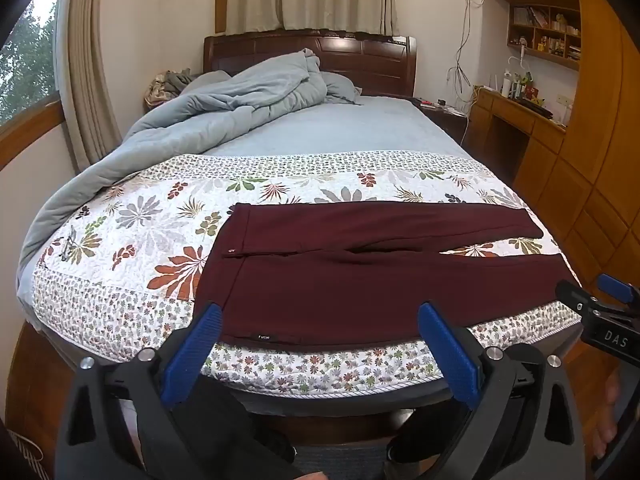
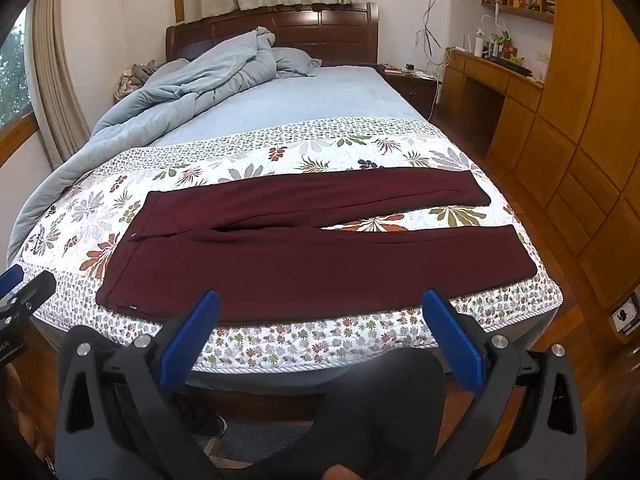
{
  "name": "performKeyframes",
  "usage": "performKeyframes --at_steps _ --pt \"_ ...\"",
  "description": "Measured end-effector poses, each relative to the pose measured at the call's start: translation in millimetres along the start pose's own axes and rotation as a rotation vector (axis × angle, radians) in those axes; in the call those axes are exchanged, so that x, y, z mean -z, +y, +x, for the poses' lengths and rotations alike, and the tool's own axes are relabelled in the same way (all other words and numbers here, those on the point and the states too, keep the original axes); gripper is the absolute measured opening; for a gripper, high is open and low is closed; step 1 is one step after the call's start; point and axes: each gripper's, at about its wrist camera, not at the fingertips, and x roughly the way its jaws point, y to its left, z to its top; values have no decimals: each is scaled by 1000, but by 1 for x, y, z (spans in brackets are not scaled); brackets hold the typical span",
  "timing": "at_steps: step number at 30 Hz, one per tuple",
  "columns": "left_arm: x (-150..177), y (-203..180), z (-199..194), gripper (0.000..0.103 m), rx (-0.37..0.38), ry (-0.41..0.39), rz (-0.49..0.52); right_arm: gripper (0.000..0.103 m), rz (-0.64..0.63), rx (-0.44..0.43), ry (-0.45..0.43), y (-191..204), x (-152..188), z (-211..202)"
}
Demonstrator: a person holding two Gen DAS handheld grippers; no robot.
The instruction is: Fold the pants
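Note:
Dark maroon pants [image 1: 360, 276] [image 2: 320, 264] lie flat across the foot of the bed on a floral quilt [image 1: 132, 232] [image 2: 248, 168], waistband to the left, both legs stretched to the right with a gap between them. My left gripper [image 1: 320, 316] hovers open above the near edge of the bed, by the waist end, with nothing between its blue pads [image 1: 192, 356]. My right gripper [image 2: 320, 304] is open too, over the near leg's edge, apart from the cloth. The right gripper's tip [image 1: 600, 300] shows at the right edge of the left wrist view.
A rumpled grey-blue duvet [image 1: 224, 108] [image 2: 192, 80] is heaped at the far left of the bed, before a dark wooden headboard [image 1: 360, 56]. A wooden desk [image 2: 492, 76] and cupboards [image 2: 580, 140] stand at the right. The person's dark trouser legs [image 2: 380, 408] stand before the bed's foot.

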Motion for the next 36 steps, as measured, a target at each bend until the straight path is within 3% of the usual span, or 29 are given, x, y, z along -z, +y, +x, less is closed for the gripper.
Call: performKeyframes --at_steps 36 --pt "6 0 7 99 -6 19 -1 101 6 -8 20 1 11 10"
